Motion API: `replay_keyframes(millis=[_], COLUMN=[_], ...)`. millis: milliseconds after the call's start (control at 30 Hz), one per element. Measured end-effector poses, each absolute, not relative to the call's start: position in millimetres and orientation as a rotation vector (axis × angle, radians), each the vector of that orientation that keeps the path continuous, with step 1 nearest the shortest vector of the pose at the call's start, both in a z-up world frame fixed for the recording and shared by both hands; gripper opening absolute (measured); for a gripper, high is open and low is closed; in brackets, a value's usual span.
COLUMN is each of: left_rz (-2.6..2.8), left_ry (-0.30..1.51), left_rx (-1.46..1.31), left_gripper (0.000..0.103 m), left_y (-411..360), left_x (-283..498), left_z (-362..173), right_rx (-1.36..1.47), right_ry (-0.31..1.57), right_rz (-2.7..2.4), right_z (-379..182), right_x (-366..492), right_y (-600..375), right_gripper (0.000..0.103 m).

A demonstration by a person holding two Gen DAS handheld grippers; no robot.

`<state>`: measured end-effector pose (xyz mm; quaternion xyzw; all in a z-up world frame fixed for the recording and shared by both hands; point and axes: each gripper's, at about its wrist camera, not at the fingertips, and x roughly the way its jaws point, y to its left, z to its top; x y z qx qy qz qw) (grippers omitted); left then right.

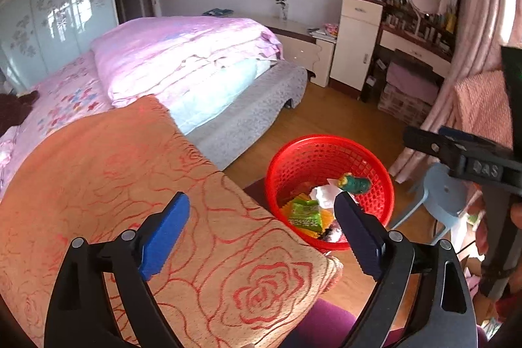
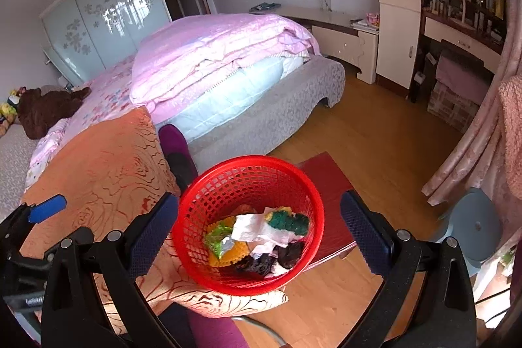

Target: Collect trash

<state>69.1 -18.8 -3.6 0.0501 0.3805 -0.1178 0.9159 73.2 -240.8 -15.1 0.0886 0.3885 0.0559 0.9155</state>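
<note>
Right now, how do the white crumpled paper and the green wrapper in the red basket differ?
The white crumpled paper is plain and lies near the middle of the heap; the green wrapper is printed, shiny and smaller in view. The paper overlaps the green knitted piece, while the wrapper lies on the yellow mesh at the left. Both sit loose inside the red basket, touched by neither gripper.

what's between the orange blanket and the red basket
A purple cushion sits in the gap between the orange blanket and the red basket, clearest in the right wrist view.

Both the left gripper (image 1: 262,219) and right gripper (image 2: 259,217) hang spread wide, gripping nothing.
</note>
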Motion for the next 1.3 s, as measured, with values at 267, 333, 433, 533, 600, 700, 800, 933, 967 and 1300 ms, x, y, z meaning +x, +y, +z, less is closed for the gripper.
replay_keyframes(millis=[267,333,433,533,600,700,800,933,967,1300], left_rz=[-0.205,-0.188,-0.174,-0.169,-0.167,-0.164,-0.165,-0.171,-0.171,-0.165], left_ry=[0.757,0.752,0.754,0.763,0.767,0.768,0.773,0.779,0.778,0.78], left_rx=[0.058,0.058,0.036,0.019,0.018,0.02,0.013,0.003,0.004,0.023], left_gripper=[0.094,0.095,0.096,0.096,0.096,0.096,0.096,0.096,0.096,0.096], left_y=[-2,2,9,14,14,14,14,16,16,12], left_x=[67,65,63,61,60,57,55,51,51,50], left_z=[-3,-3,-5,-6,-7,-7,-7,-7,-7,-7], right_rx=[0.185,0.186,0.18,0.168,0.175,0.176,0.158,0.175,0.174,0.16], right_ry=[0.784,0.783,0.787,0.783,0.781,0.782,0.781,0.782,0.78,0.744], right_rz=[0.104,0.096,0.086,0.067,0.069,0.063,0.053,0.063,0.065,0.021], right_z=[-11,-12,-16,-20,-21,-24,-26,-27,-27,-25], right_x=[45,40,32,25,21,15,10,6,4,5], right_y=[-218,-213,-205,-197,-194,-189,-184,-183,-182,-187], right_gripper=[0.097,0.097,0.097,0.096,0.096,0.096,0.096,0.096,0.096,0.097])
